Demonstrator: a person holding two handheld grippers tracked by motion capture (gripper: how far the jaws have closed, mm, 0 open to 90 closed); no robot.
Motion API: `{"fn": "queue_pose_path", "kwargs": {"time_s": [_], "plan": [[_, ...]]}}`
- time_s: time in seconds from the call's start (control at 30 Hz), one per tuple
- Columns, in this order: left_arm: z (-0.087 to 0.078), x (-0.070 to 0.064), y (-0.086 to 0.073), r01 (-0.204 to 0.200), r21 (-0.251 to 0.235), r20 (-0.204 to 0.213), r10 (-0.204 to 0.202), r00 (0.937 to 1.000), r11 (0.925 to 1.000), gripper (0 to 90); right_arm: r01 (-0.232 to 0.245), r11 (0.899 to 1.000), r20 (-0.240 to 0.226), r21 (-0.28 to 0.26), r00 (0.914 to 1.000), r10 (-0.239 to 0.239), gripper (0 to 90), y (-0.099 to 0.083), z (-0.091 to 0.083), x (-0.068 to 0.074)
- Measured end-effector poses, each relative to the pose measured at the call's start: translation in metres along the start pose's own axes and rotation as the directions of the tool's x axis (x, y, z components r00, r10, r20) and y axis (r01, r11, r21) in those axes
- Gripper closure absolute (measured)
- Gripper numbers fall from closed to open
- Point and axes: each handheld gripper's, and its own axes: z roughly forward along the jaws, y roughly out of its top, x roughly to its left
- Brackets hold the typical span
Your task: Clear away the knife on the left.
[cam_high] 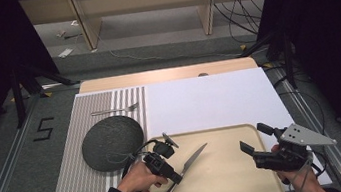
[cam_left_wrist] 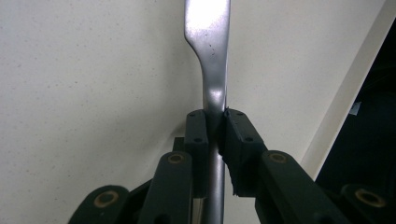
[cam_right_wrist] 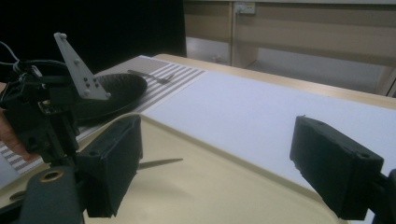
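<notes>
A silver table knife (cam_high: 191,161) lies slantwise over the left part of a beige tray (cam_high: 231,183), blade toward the far right. My left gripper (cam_high: 179,174) is shut on its handle near the blade. In the left gripper view the jaws of that gripper (cam_left_wrist: 216,117) pinch the knife (cam_left_wrist: 208,42) just behind the blade, above the tray surface (cam_left_wrist: 93,93). My right gripper (cam_high: 253,136) hangs open over the tray's right side, nothing between its fingers. The right gripper view has the open gripper (cam_right_wrist: 224,163), the knife tip (cam_right_wrist: 161,163) and the left gripper (cam_right_wrist: 46,112).
A dark round plate (cam_high: 113,142) sits on a striped placemat (cam_high: 77,180) left of the tray, with a fork (cam_high: 115,110) beyond it. A white mat (cam_high: 210,103) covers the table's middle and right. Floor, cables and table legs lie beyond the far edge.
</notes>
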Motion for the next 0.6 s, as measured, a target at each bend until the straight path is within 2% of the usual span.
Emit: {"fn": "queue_pose_path", "kwargs": {"time_s": [0.33, 0.47, 0.5, 0.53, 0.6], "plan": [[0.007, 0.005, -0.002, 0.025, 0.038, -0.022, -0.024, 0.9995, 0.9989, 79.0, 0.004, 1.000, 0.000, -0.003, 1.0000, -0.004, 18.0, 0.000, 0.000, 0.000], [0.006, 0.005, -0.003, 0.024, 0.019, -0.026, -0.024, 0.9994, 0.9995, 77.4, -0.001, 1.000, 0.000, 0.000, 1.0000, 0.001, 18.1, 0.000, 0.000, 0.000], [0.005, 0.005, -0.002, 0.030, 0.005, -0.017, -0.030, 0.9994, 0.9995, 73.6, 0.004, 1.000, -0.001, -0.003, 1.0000, -0.004, 18.1, 0.000, 0.000, 0.000], [0.002, 0.004, -0.002, 0.018, -0.004, -0.015, -0.018, 0.9997, 0.9998, 69.9, 0.004, 1.000, -0.002, -0.005, 1.0000, -0.004, 18.1, 0.000, 0.000, 0.000], [-0.003, -0.002, -0.002, -0.007, -0.034, -0.037, 0.005, 0.9993, 0.9994, 60.7, 0.004, 1.000, -0.005, -0.005, 1.0000, -0.004, 18.2, 0.000, 0.000, 0.000]]}}
